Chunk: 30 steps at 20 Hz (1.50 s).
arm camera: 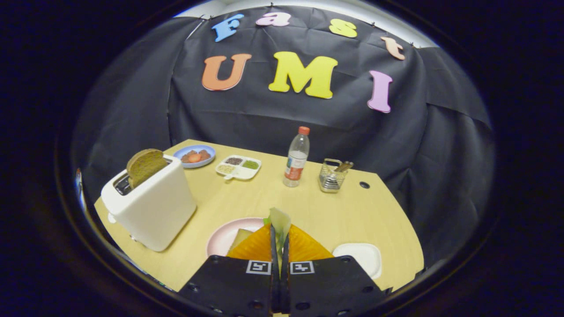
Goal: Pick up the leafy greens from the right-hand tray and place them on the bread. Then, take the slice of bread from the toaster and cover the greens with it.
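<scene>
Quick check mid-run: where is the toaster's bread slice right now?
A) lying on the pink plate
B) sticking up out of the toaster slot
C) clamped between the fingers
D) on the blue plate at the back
B: the bread slice stands in the white toaster, while the gripper is shut on the leafy greens above the pink plate.

toaster [152, 211]: white
bread slice [144, 165]: brown
plate [222, 237]: pink
leafy greens [280, 221]: pale green
fingers [257, 245]: orange, ribbed
tray [363, 256]: white
bottle [297, 157]: clear, orange cap
table [317, 211]: light wood
</scene>
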### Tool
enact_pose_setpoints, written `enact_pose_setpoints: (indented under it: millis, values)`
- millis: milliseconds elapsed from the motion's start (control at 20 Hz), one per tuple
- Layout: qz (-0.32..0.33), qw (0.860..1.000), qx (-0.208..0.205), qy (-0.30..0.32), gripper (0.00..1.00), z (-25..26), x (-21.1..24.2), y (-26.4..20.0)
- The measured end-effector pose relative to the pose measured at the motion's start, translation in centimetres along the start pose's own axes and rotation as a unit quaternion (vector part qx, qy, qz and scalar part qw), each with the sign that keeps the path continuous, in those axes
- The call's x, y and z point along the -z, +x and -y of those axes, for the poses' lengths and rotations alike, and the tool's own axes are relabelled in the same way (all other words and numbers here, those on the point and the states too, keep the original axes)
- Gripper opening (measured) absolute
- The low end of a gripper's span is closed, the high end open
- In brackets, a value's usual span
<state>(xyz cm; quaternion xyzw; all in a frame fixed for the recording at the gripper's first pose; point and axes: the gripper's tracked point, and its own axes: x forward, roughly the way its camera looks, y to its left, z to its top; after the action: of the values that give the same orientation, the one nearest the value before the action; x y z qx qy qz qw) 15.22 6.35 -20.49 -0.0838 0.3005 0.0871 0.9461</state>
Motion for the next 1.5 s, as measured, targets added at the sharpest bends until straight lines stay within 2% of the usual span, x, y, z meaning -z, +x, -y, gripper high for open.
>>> enact_pose_setpoints:
  millis: [200, 300, 450, 750, 900, 1250, 1300, 1450, 1500]
  values:
    - [0.009, 0.999, -0.036, 0.017, 0.01, -5.1, -0.9, 0.5]
    - [0.0, 0.998, -0.057, 0.038, 0.01, -6.9, 0.1, 1.4]
    - [-0.011, 0.996, -0.065, 0.058, 0.01, -7.6, 1.8, 3.0]
    - [-0.038, 0.994, -0.039, 0.092, 0.01, -3.8, 5.3, 6.0]
    - [-0.043, 0.994, -0.013, 0.095, 0.01, -1.2, 6.5, 7.1]
    - [-0.061, 0.993, 0.0, 0.097, 0.03, 1.0, 8.6, 8.0]
    - [-0.06, 0.994, 0.0, 0.095, 0.08, 1.1, 8.6, 8.1]
    - [-0.056, 0.995, 0.008, 0.079, 0.09, 1.6, 8.4, 8.1]
    - [-0.056, 0.996, 0.007, 0.074, 0.15, 1.7, 8.4, 7.9]
